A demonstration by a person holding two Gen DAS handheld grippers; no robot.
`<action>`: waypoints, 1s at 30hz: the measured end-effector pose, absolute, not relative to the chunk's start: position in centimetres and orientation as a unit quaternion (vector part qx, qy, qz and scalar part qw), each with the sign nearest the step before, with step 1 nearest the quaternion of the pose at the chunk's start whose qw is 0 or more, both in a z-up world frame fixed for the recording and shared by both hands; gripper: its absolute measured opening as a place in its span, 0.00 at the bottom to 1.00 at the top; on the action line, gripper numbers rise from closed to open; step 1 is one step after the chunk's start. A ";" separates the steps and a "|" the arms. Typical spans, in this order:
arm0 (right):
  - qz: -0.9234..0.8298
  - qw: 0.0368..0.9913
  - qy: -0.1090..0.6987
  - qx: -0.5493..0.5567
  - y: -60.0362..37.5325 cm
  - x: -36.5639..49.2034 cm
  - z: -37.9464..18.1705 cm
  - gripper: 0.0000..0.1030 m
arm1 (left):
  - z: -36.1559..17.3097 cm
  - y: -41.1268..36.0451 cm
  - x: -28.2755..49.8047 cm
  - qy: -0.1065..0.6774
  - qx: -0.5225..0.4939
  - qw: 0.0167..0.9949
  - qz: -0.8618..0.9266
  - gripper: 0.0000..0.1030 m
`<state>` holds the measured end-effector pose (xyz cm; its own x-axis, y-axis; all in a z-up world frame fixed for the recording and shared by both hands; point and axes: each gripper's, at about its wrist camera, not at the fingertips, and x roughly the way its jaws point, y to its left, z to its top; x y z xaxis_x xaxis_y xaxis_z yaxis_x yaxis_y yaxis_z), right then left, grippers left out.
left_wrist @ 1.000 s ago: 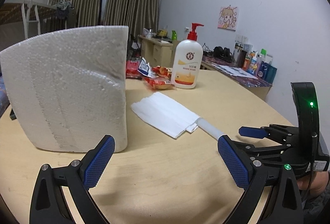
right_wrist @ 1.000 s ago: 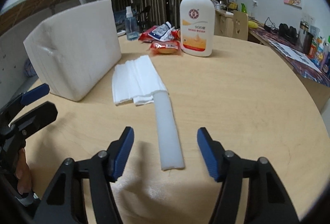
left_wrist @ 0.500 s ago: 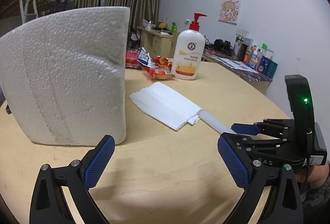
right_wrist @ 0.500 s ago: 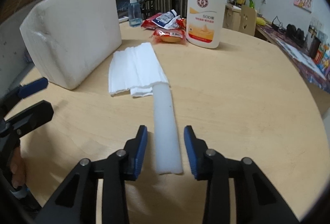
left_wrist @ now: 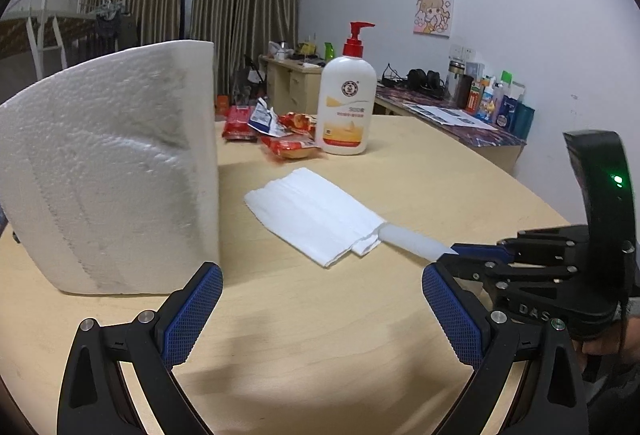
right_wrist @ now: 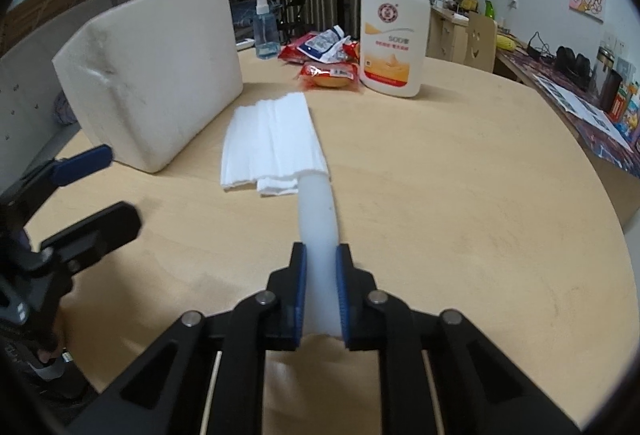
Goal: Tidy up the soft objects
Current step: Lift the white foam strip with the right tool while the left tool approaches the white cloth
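Change noted: R gripper (right_wrist: 321,289) jaws are closing; a sec ago they were standing wide either side of the long white translucent soft strip (right_wrist: 319,231), now the blue pads are pressing on its near end. EARLIER frames show the strip lying free btwn them.
R claw state: pinching the strip near its near end, pads on both long edges, squeezing it narrower.
L claw state: L gripper (left_wrist: 320,315) is standing spread, nothing btwn the pads, hovering low over the round pale wooden tabletop (left_wrist: 360,335); barely shifting vs a sec ago.
Task item, location: strip is lying flat on the table, running from R jaws toward 12 o'clock in R wrist view; far end is touching/just overlapping the near edge of the folded white paper tissue stack (right_wrist: 272,143). In L wrist view strip (left_wrist: 408,241) is sitting at abt 3 o'clock, tissue stack (left_wrist: 316,215) just past centre.
Other soft item: large white foam block (left_wrist: 108,171) is standing upright at 9–10 o'clock in L view, well apart from the strip, just beside the tissue stack.
Surroundings: white pump lotion bottle w/ red nozzle (right_wrist: 394,35) and red snack packets (right_wrist: 328,63) at 12 o'clock, beyond the tissues; not being touched.
Meaning for task (judgement): grasp phase is finishing; strip not yet lifted. Lift/relocate looks next. L hand free, poss. for the foam or tissues.
Risk (judgement): strip is looking limp – held at one end, free end is likely to droop and could drag the tissues out of stack.
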<state>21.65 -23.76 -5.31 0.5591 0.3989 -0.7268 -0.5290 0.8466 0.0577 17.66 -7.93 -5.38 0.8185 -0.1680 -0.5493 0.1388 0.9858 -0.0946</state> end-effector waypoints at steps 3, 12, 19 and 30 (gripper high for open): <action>0.269 0.879 0.388 -0.067 -24.9 21.2 -4.9 0.17 | -5.1 -8.4 18.0 0.293 -0.030 0.952 -0.083 0.97; 0.263 0.891 0.370 -0.015 -28.8 20.3 -3.2 0.17 | -4.2 -10.7 19.2 0.304 -0.028 0.949 -0.083 0.97; 0.261 0.898 0.355 0.003 -29.8 20.2 -2.8 0.17 | -3.8 -12.5 21.4 0.327 -0.023 0.942 -0.067 0.97; 0.261 0.899 0.351 0.028 -31.1 21.5 -2.7 0.17 | -5.7 -12.7 26.7 0.390 -0.045 0.920 -0.020 0.97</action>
<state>21.54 -31.08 -2.67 0.6173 0.4887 -0.6165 -0.4498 0.8622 0.2330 26.66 -12.68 -5.69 0.6957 -0.0713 -0.7148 0.0015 0.9952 -0.0978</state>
